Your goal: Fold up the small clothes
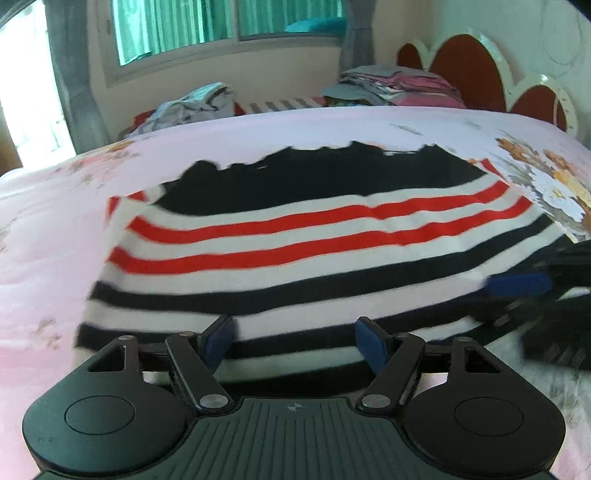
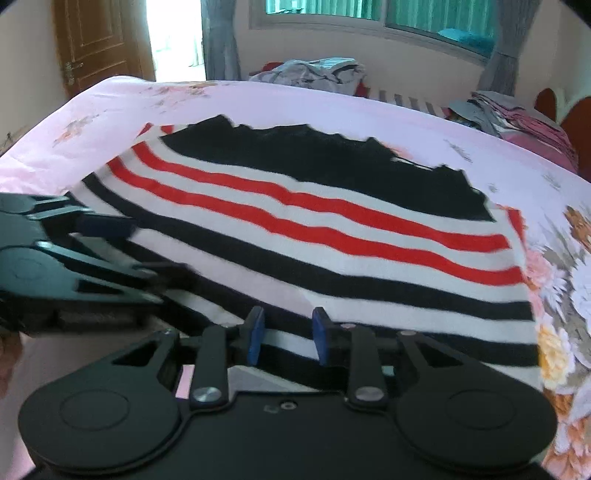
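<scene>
Striped garment (image 1: 314,236) lies spread flat on the bed (image 1: 48,236), straight ahead of both sets of jaws. Bands from my side going away: black and white, then red and white, then a solid black section at the far end with a ragged-looking edge. Frames are motion-blurred, so I can't tell what kind of garment it is.

Left gripper (image 1: 293,341): jaws wide apart, blue pads over the nearest black and white bands at the near hem. Cloth runs between and under the pads, but they aren't pressing on it. Not gripping.

Right gripper (image 2: 286,339): jaws partly apart, narrower gap than the left. Near hem sits in the gap; pads don't look clamped on it. Reads as open, nothing held.

Each gripper shows in the other's view: right one enters at the right of my left jaws, at the garment's near right corner; left one enters left of my right jaws, at the near left corner.

Beyond the garment, far side of the bed: loose pile of light clothes (image 1: 192,107) and a stack of folded clothes (image 1: 402,86) by the red headboard (image 1: 469,70). Window with green curtains (image 1: 177,26) behind. Wooden door (image 2: 96,40) far left of my right jaws.
</scene>
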Tool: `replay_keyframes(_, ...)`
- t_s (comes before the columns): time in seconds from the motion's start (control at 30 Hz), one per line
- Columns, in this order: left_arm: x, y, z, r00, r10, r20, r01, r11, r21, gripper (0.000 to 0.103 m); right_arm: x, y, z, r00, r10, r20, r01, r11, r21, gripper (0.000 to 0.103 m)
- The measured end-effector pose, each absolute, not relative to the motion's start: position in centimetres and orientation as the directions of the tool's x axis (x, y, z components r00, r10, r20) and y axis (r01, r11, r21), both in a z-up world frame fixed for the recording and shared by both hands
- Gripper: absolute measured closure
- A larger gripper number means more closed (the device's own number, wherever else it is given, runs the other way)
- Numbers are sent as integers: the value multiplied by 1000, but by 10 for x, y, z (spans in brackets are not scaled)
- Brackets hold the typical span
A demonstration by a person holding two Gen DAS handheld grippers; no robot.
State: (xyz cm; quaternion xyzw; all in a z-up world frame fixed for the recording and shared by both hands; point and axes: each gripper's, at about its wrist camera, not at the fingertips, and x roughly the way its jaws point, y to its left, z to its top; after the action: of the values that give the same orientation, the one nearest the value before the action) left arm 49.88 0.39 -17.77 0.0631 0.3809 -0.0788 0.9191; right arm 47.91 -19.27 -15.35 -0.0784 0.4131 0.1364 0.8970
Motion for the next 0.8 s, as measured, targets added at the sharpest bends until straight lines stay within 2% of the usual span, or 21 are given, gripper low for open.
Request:
replay_keyframes(0.27, 489, 66, -179, 697, -52, -716, 98, 995, 23, 31, 472, -253, -149, 617, 51, -785, -173, 982, -72, 78)
replay_keyframes(0.37, 485, 73, -180, 698, -48, -714, 107, 994, 38, 31, 469, -280, -151, 613, 22, -789, -117, 991, -64, 79)
replay_keyframes(0.5, 484, 78, -182, 694, -50, -718, 98, 995, 26, 31, 459, -309, -155, 612, 45, -790, -72, 997, 1, 80)
replay_keyframes(0.8, 488, 79, -183, 689, -48, -723, 86, 996, 16, 31, 455, -311, -153, 618, 33, -785, -47, 999, 5, 81)
